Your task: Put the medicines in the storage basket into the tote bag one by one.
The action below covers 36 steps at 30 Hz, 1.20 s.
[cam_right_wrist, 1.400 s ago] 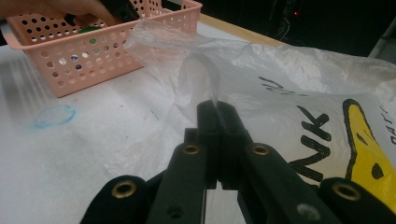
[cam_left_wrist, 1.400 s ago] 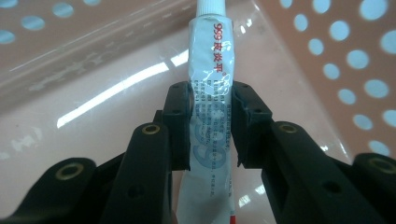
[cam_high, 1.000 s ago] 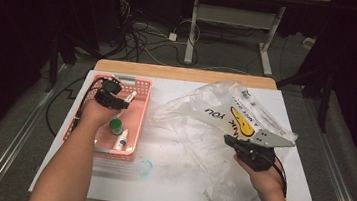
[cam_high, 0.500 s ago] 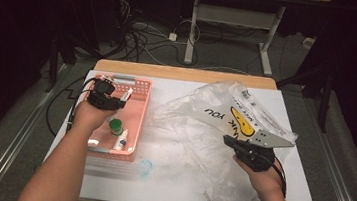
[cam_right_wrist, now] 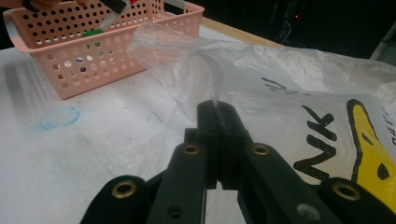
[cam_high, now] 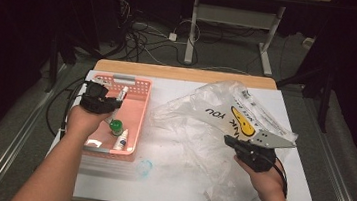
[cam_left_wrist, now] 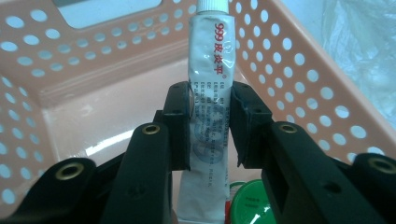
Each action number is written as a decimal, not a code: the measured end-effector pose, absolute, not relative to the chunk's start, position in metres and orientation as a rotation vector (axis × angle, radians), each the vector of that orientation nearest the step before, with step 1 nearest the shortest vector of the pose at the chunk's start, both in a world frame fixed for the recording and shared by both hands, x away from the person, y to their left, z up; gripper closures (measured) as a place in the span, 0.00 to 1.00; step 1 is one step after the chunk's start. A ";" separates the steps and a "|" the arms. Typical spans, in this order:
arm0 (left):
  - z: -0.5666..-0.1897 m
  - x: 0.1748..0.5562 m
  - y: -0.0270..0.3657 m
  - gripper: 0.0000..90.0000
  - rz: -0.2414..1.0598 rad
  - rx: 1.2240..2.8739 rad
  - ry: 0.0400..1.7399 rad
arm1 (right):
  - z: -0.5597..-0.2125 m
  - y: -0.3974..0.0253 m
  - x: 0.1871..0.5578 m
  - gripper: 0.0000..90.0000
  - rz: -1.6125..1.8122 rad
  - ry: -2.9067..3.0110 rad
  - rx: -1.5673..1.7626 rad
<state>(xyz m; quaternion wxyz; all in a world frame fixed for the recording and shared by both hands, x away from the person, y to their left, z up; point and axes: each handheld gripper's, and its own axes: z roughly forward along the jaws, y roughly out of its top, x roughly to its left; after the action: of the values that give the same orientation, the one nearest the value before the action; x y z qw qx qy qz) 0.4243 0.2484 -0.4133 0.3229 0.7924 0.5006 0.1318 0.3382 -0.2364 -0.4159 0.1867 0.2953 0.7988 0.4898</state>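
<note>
Ointment tube clamped in left tool, above basket

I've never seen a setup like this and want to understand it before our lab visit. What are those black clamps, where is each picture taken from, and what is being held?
These are hand-held two-jaw grippers, one in each of a person's hands. The high view looks down on the white table from above. The other two pictures come from cameras riding on each gripper, looking along its black jaws.

On the table stand a pink perforated basket and a clear plastic bag printed with black letters and a yellow shape. In the basket lie a green-capped item and a small white bottle.

The left gripper is shut on a white ointment tube inside the basket. The right gripper pinches a fold of the bag.
</note>
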 end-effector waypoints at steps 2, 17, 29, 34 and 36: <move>-0.411 0.420 0.250 0.77 0.369 2.064 1.304 | -0.416 -0.237 0.338 1.00 1.380 2.247 0.825; -0.412 0.420 0.253 0.78 0.394 2.048 1.298 | -0.417 -0.235 0.338 1.00 1.368 2.254 0.831; -0.398 0.404 0.256 0.78 0.423 2.007 1.259 | -0.415 -0.236 0.338 1.00 1.376 2.240 0.830; -0.392 0.392 0.252 0.78 0.404 1.981 1.229 | -0.413 -0.237 0.337 1.00 1.380 2.233 0.828; -0.390 0.387 0.249 0.78 0.398 1.973 1.213 | -0.412 -0.237 0.337 1.00 1.385 2.230 0.826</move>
<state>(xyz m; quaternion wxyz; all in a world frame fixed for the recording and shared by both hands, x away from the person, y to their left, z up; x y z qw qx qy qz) 0.3867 0.2487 -0.3902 0.3855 0.7746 0.4764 0.1563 0.3370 -0.2367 -0.4123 0.1936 0.2945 0.7949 0.4938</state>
